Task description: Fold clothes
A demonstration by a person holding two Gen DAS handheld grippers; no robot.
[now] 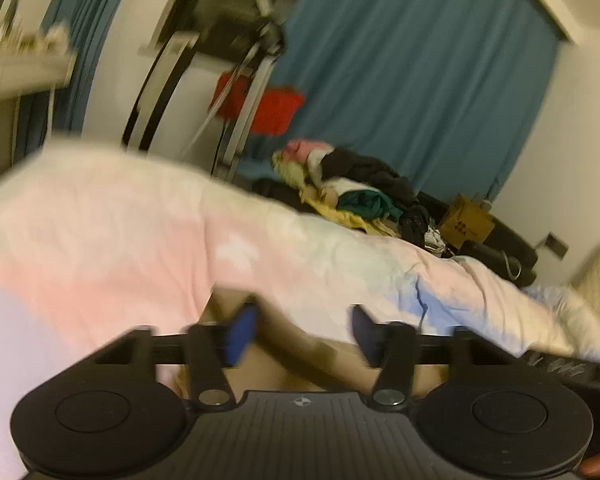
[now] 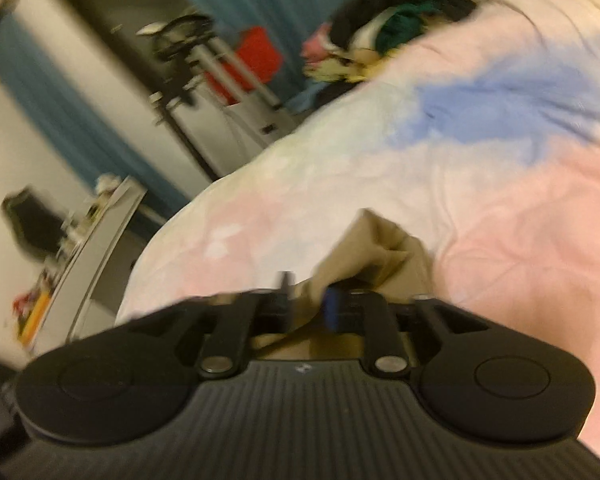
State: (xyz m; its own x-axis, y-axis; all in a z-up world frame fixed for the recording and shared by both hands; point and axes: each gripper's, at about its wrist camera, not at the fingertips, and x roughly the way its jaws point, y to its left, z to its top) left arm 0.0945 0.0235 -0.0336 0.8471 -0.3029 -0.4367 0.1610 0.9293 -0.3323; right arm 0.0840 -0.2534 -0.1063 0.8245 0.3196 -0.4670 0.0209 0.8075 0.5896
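Note:
A tan garment (image 1: 296, 354) lies on the pastel pink, white and blue bedcover (image 1: 120, 240). My left gripper (image 1: 300, 334) is open, its blue-padded fingers (image 1: 240, 334) standing wide apart over the tan cloth. In the right wrist view my right gripper (image 2: 308, 306) is shut on a bunched fold of the tan garment (image 2: 380, 256), which rises up from between the fingers above the bedcover (image 2: 500, 220). Both views are blurred by motion.
A heap of mixed clothes (image 1: 352, 184) lies at the far side of the bed, and it also shows in the right wrist view (image 2: 380, 32). A red item on a metal stand (image 1: 260, 104), blue curtains (image 1: 420, 80), a cardboard box (image 1: 466, 222) and a cluttered shelf (image 2: 80, 248) surround the bed.

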